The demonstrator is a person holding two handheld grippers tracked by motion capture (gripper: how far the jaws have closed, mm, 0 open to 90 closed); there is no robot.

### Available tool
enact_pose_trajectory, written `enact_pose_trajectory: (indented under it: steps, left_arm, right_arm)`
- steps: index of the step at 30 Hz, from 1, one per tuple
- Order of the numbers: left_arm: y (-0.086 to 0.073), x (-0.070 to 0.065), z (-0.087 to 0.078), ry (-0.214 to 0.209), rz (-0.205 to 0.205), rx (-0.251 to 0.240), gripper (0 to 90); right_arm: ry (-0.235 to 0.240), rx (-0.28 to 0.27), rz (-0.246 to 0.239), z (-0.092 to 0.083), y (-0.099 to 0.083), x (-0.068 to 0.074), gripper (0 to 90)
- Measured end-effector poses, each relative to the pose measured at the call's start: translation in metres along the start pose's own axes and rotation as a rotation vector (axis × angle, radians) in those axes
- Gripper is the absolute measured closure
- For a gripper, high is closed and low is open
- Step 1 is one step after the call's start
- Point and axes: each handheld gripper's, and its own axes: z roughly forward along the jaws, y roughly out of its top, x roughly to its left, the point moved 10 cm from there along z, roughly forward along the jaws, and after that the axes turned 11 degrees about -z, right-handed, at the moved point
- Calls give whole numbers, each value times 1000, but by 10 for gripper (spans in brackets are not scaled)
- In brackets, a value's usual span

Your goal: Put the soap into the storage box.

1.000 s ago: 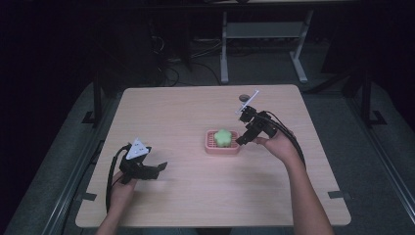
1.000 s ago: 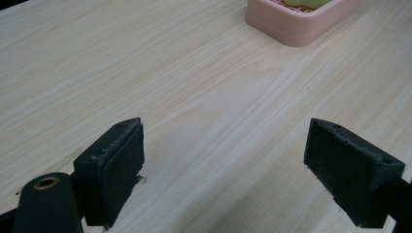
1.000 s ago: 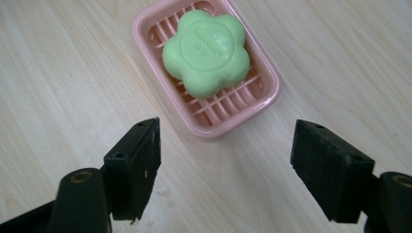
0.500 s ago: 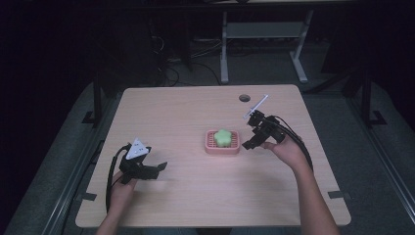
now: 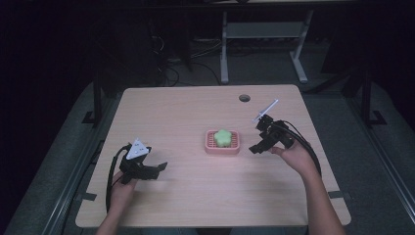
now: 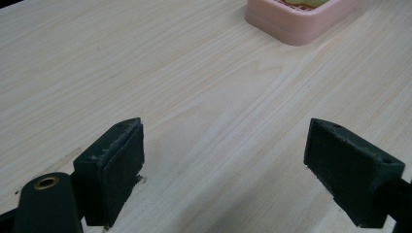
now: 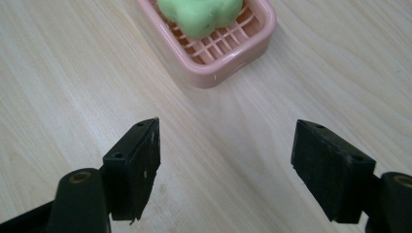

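From the high view, a pink tray sits mid-table with a green soap lying in it. The right gripper is just right of the tray, apart from it; the left gripper rests well to the near left.

In the left gripper view its jaws stand wide apart over bare table, holding nothing; the tray is at the far right.

In the right gripper view the jaws gape wide and empty, the tray and soap just beyond them.

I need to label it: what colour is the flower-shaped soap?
Light green soap, clearest in the right gripper view.
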Motion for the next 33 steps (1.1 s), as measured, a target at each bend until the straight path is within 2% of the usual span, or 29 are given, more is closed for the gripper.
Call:
enact_pose_trajectory:
  steps: [24,33]
  left_arm:
    - [0,0,0,0,-2,-5,144]
    - [0,0,0,2,0,0,144]
  right_arm:
    - [-10,-19,48,-9,-36,2,257]
    - [-10,-28,70,-7,-51,3,257]
